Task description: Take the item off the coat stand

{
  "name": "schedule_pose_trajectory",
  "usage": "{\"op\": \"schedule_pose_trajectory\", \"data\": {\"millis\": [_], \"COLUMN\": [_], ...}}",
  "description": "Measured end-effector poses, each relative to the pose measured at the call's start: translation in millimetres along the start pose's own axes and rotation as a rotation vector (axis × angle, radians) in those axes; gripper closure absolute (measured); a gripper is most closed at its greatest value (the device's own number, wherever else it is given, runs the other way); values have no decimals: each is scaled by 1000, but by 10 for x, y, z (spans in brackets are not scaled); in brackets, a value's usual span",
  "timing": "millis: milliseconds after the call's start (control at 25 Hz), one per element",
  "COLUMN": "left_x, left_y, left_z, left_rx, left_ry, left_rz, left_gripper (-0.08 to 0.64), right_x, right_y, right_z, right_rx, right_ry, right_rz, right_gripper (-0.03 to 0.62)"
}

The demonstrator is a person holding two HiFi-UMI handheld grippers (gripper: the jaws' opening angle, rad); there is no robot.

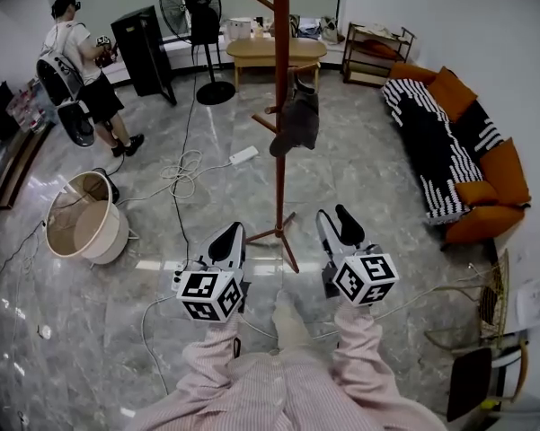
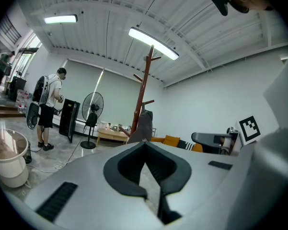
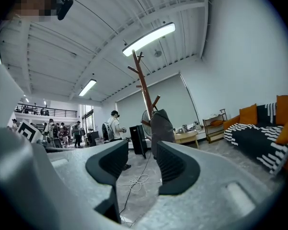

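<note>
Approach judged in hand: grey item (image 1: 296,119) is seen hung on a peg of the coat stand (image 1: 280,79), well apart from left gripper (image 1: 229,241) (jaws tip to tip) and right gripper (image 1: 335,218) (jaws parted, empty), so closing-in and lifting clear of the peg are called for next.

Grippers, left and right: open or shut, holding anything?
Left gripper: closed, jaw tips together, nothing held.
Right gripper: open, jaws apart, nothing between them.
</note>
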State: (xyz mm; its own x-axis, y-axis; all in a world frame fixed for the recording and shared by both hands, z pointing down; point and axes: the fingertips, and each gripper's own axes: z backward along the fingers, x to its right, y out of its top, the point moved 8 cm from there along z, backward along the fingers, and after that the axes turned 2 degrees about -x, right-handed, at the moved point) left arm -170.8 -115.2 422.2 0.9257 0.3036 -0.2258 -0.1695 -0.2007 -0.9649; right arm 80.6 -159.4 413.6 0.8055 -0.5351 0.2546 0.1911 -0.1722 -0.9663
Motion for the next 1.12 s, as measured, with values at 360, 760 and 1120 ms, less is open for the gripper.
{"op": "schedule_pose_trajectory", "data": {"millis": [360, 760, 1120], "left_x": [-336, -631, -726], "left_y": [298, 608, 742], "left_z": [-768, -1586, -2019], "left_rx": [12, 39, 51], "left_ry": [14, 31, 36], "left_rz": [7, 15, 13], "left_gripper": [558, 558, 558], "right_x": [311, 586, 662], "right_y": [289, 678, 802], "right_z": [-907, -1840, -2349], "right_rx": [-1, 4, 7], "right_ry": [24, 51, 55], "right_rz": [29, 125, 159], "right_gripper": [420, 405, 349]}}
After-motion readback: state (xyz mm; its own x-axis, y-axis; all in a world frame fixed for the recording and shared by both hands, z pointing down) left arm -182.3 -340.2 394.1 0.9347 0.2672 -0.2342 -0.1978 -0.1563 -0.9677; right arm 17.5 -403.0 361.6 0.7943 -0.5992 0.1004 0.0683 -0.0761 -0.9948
